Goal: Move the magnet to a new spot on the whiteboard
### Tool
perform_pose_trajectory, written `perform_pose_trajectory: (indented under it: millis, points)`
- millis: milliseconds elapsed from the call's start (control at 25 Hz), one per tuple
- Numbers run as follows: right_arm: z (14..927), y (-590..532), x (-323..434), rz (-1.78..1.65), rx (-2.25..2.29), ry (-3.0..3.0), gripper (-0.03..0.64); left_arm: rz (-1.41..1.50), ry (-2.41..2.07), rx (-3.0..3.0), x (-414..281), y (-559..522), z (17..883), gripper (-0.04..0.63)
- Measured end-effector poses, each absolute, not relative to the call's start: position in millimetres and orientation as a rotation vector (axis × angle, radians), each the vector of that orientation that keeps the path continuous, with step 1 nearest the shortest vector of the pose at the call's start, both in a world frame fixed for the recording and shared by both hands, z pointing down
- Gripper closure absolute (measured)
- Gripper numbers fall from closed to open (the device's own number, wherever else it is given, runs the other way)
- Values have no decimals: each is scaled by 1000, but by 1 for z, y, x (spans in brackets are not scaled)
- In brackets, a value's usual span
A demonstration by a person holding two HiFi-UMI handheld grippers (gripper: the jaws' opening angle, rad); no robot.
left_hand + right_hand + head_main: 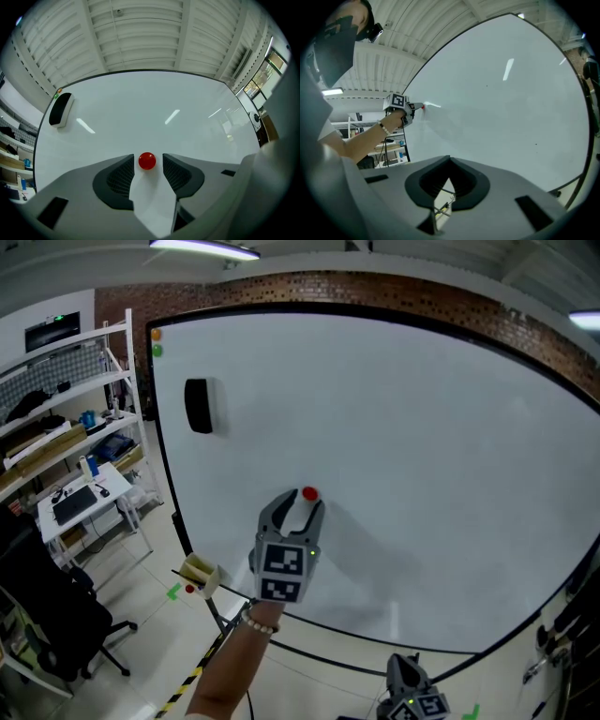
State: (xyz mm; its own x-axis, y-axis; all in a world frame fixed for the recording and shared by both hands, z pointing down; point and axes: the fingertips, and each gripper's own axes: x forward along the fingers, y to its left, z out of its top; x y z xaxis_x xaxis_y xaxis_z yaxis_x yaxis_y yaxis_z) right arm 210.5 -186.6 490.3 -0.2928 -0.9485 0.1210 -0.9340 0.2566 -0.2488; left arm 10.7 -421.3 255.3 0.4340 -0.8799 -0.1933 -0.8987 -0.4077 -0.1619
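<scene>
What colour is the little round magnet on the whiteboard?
Bright red. The magnet shows best in the left gripper view.

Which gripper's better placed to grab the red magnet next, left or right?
Left. The left gripper, jaws open, straddles the magnet on the whiteboard without pressing on it. The right gripper hangs low by the board's lower edge, jaws shut, far from the magnet.

Brick wall [394, 289], white shelving [67, 388]
</scene>
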Motion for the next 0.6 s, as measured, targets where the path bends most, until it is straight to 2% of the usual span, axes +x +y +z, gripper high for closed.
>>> perform_pose_trajectory:
  millis: [280,440,600]
  points:
    - [492,-194,211,-426,-1831,2444,607,68,1560,-2427,15,-432,259,403]
    - [491,-198,213,-424,-1824,2440,607,56,1563,-2420,18,-436,257,459]
    - [491,-196,217,-423,-1832,2430,607,56,1565,-2414,19,-435,257,459]
